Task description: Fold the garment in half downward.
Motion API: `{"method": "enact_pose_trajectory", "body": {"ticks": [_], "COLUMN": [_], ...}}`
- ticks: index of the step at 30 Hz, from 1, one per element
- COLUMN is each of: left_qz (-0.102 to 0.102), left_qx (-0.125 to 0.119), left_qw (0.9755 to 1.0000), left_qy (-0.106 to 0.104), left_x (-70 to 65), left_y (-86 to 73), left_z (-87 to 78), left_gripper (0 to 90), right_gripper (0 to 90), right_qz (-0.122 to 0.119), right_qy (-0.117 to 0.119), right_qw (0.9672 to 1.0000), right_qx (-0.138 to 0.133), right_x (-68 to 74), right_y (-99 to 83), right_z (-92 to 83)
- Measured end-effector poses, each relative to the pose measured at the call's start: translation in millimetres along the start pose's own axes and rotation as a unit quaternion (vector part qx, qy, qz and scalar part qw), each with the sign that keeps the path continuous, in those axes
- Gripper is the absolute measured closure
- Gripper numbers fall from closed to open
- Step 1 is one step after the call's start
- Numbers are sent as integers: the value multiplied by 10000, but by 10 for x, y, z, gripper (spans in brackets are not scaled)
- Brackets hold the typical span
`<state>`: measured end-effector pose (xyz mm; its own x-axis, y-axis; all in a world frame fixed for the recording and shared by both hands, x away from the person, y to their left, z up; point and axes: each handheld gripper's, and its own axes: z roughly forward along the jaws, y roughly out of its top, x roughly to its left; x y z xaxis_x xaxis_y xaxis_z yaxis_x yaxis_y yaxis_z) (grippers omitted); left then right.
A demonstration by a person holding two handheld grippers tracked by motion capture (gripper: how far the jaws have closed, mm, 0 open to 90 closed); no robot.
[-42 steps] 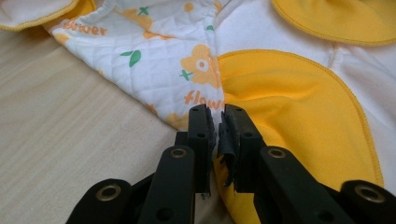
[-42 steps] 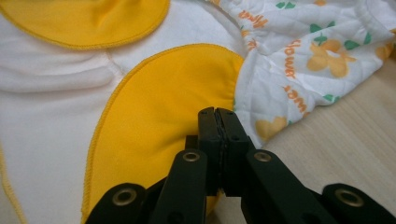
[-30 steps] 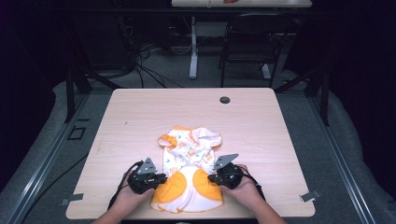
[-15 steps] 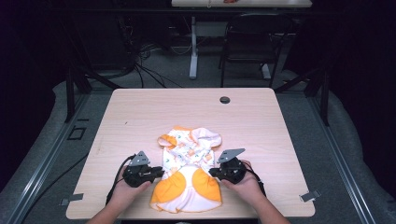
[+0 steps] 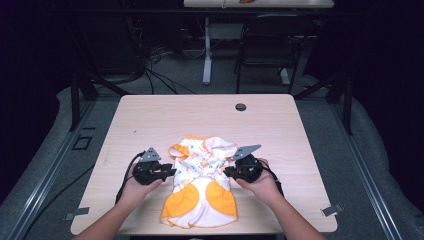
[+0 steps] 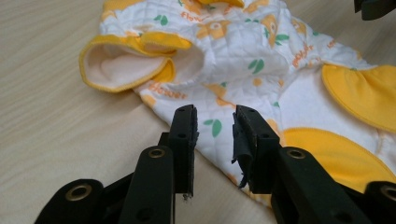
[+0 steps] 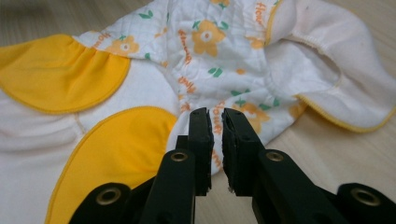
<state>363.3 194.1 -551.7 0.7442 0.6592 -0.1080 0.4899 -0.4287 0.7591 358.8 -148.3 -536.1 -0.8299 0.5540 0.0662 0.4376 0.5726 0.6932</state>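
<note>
Garment [image 5: 202, 187]: a small quilted baby garment, white with orange flowers and green leaves, yellow patches and yellow trim, lying flat on the desk [image 5: 150, 120] between the 2 tools, near the person's edge.
Left tool [image 5: 167, 171]: held in the left hand [image 5: 136, 182] at the garment's left side; in the left gripper view its 2 black jaws stand apart [image 6: 214, 135], with only air in the gap and the printed cloth lying just beyond and beneath the tips. The jaws have just been opening.
Right tool [image 5: 229, 172]: held in the right hand [image 5: 260, 182] at the garment's right side; in the right gripper view the jaws [image 7: 217, 135] stand a narrow gap apart, with the garment's white edge seen through the gap. Whether the pads touch the cloth cannot be told. These jaws have also just been opening.
Cloth near the left tool: an open sleeve [image 6: 135, 63] with yellow binding and a plain white lining, lying on bare wood to the left of the jaws.
Cloth near the right tool: 2 yellow rounded patches [image 7: 60, 74] to the left of the jaws, and a white cuff [image 7: 336, 60] edged in yellow to the right.
Desk: pale wood, with a round dark grommet [image 5: 240, 106] near its far edge.
Beyond the desk: a dark chair [image 5: 265, 50] and loose cables on grey floor.
</note>
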Motion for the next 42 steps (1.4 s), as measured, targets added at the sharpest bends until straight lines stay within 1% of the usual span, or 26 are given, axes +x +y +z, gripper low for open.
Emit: {"method": "enact_pose_trajectory", "body": {"ticks": [2, 3, 4, 7, 8, 9, 10, 12, 13, 15, 18, 19, 22, 23, 24, 25, 26, 27, 29, 30, 31, 34, 35, 40, 41, 42], "left_qz": [-10, -9, -9, -4, -18, 24, 24, 67, 53, 62, 13, 6, -29, 16, 16, 20, 20, 27, -9, -58, -110, -99, -132, -205, -233, -233], "left_qx": [-39, -59, -59, -42, -46, -3, -3, 11, 8, 29, -6, 9, 8, 11, 11, 22, 22, 44, 40, 19, 0, 34, 37, 97, 96, 96], "left_qw": [10000, 10000, 10000, 10000, 10000, 10000, 10000, 10000, 10000, 10000, 10000, 10000, 9999, 9999, 9999, 9998, 9998, 9997, 9997, 9997, 9997, 9997, 9995, 9992, 9988, 9988], "left_qy": [-6, 15, 15, 38, 33, 7, 7, 8, 11, 59, 56, 65, 101, 159, 159, 221, 221, 219, 220, 215, 222, 236, 287, 341, 409, 409], "left_x": [40, 72, 72, 122, 131, 158, 158, 190, 197, 244, 277, 298, 347, 368, 368, 394, 394, 406, 434, 447, 474, 493, 511, 569, 597, 597], "left_y": [74, 140, 140, 233, 252, 302, 302, 349, 363, 428, 466, 496, 564, 602, 602, 646, 646, 661, 701, 715, 739, 757, 766, 763, 747, 747], "left_z": [24, 47, 47, 92, 103, 135, 135, 169, 184, 223, 242, 250, 274, 296, 296, 331, 331, 341, 375, 389, 421, 444, 481, 553, 603, 603], "left_gripper": [685, 680, 677, 671, 671, 679, 687, 699, 708, 710, 712, 712, 706, 704, 701, 701, 700, 699, 698, 697, 699, 707, 711, 703, 700, 695], "right_gripper": [800, 789, 789, 781, 777, 774, 774, 773, 774, 775, 777, 777, 776, 773, 773, 773, 773, 772, 772, 772, 773, 773, 773, 770, 766, 766], "right_qz": [-58, -67, -67, -49, -47, 22, 22, -11, -4, 28, -1, -1, -35, -8, -8, -2, -2, 39, 29, 99, 102, 107, 121, 172, 215, 215], "right_qy": [-45, -98, -98, -158, -144, -181, -181, -256, -307, -389, -439, -439, -458, -456, -456, -470, -470, -456, -465, -450, -482, -521, -544, -628, -669, -669], "right_qw": [10000, 9999, 9999, 9998, 9998, 9998, 9998, 9996, 9994, 9991, 9988, 9988, 9986, 9987, 9987, 9986, 9986, 9987, 9987, 9988, 9986, 9983, 9982, 9975, 9972, 9972], "right_qx": [33, 77, 77, 132, 137, 102, 102, 126, 137, 192, 225, 225, 275, 229, 229, 226, 226, 217, 202, 147, 195, 241, 237, 277, 264, 264], "right_x": [-40, -78, -78, -152, -181, -226, -226, -285, -307, -367, -411, -411, -473, -517, -517, -561, -561, -593, -613, -634, -664, -692, -714, -753, -776, -776], "right_y": [79, 142, 142, 224, 246, 278, 278, 318, 332, 370, 419, 419, 480, 513, 513, 549, 549, 576, 591, 600, 613, 624, 633, 657, 672, 672], "right_z": [-2, 8, 8, 30, 38, 53, 53, 74, 85, 110, 119, 119, 137, 153, 153, 168, 168, 185, 199, 214, 258, 301, 339, 415, 449, 449]}}
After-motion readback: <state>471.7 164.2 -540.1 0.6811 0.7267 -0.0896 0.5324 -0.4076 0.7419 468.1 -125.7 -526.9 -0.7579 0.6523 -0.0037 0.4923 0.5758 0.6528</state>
